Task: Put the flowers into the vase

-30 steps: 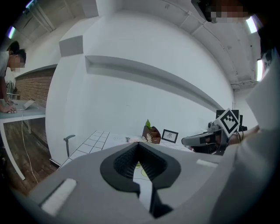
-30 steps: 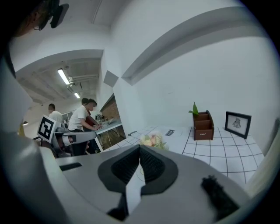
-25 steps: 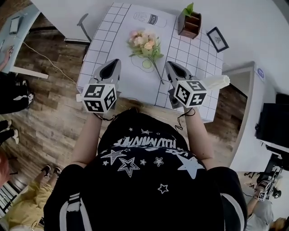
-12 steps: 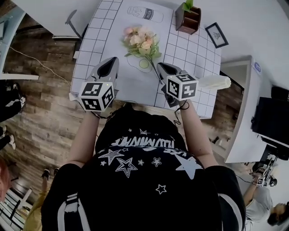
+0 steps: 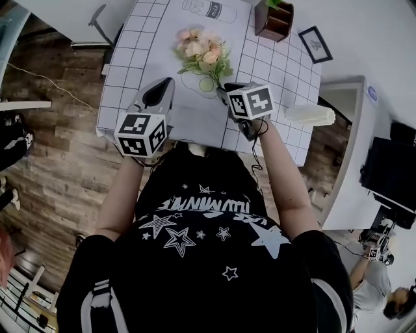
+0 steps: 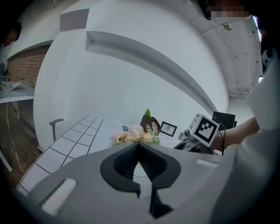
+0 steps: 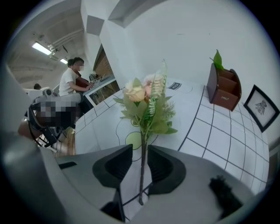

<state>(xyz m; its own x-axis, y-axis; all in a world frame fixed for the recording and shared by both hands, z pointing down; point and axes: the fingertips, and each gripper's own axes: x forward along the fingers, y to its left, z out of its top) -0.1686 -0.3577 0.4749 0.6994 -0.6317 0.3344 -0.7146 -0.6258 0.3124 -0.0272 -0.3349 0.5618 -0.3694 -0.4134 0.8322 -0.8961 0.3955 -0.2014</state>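
Right gripper view: likely light artificial bouquet of peach-pink flowers [image 7: 146, 98] lying on white gridded surface [image 7: 218, 135], thin stem [image 7: 142, 170] between right gripper [image 7: 139, 154] jaws, which were just spread apart and are not pinching. Best gripped low on stem, heads probably crushable; left gripper [image 6: 139, 154] closed, empty.

overhead plus two low, flowers [image 5: 203, 55] shared

So the flowers [image 5: 203, 55] lie mid-way across the table [image 5: 123, 71], heads toward 12, stem trailing toward 5. The wooden box [image 5: 273, 19] sits at their 2 o'clock by the far edge, and the picture frame [image 5: 314, 45] is just past it at 3. The vase [image 5: 311, 115] is over at 4, right at the table's edge.
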